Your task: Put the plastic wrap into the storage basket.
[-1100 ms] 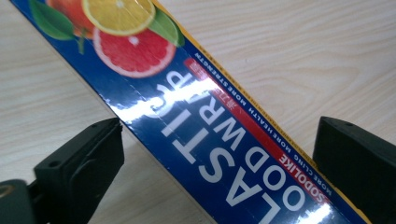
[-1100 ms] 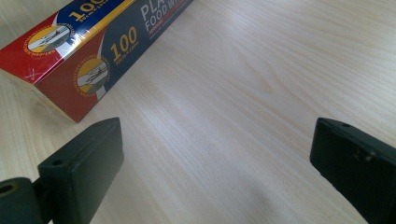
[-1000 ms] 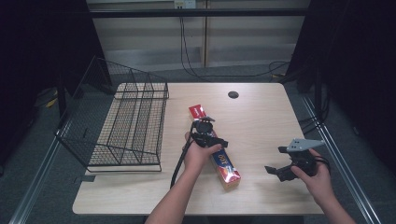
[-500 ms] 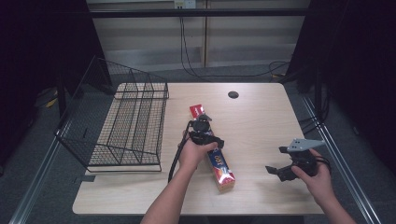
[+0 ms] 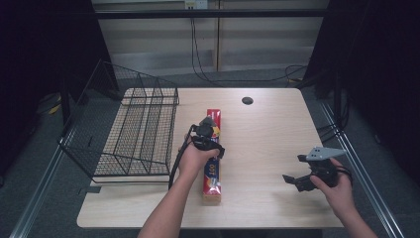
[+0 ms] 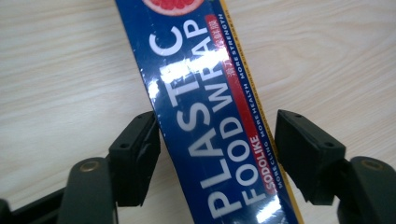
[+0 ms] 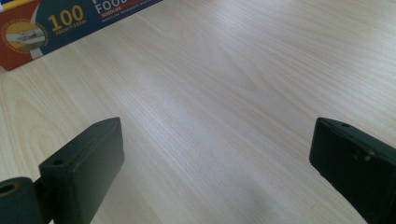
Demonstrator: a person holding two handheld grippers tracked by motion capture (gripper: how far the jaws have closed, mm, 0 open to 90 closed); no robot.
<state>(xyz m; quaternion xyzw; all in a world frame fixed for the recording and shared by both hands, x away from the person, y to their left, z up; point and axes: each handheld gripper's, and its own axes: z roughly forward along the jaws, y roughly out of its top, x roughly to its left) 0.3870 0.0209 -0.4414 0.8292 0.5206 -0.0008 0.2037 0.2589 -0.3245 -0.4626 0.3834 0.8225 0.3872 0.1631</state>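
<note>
A long blue and red plastic food wrap box [image 5: 212,173] [image 6: 210,116] lies lengthwise on the wooden table [image 5: 267,134], and its end is also in the right gripper view [image 7: 56,23]. My left gripper [image 5: 207,134] [image 6: 217,140] points down over the box's middle. Its jaws have just been closing and now straddle the box, one pad against each long side. My right gripper [image 5: 293,168] [image 7: 217,154] hovers low over bare wood at the right, jaws wide open with nothing between them.
A black wire basket [image 5: 138,134] lies on the table's left part, its open side toward the box. A round cable hole [image 5: 247,100] sits near the far edge. Cables hang behind the table.
The left gripper's jaws came together around the box. The box swung from a slant to straight along the table's depth. The hand shifted slightly farther away. The right gripper stayed put.
</note>
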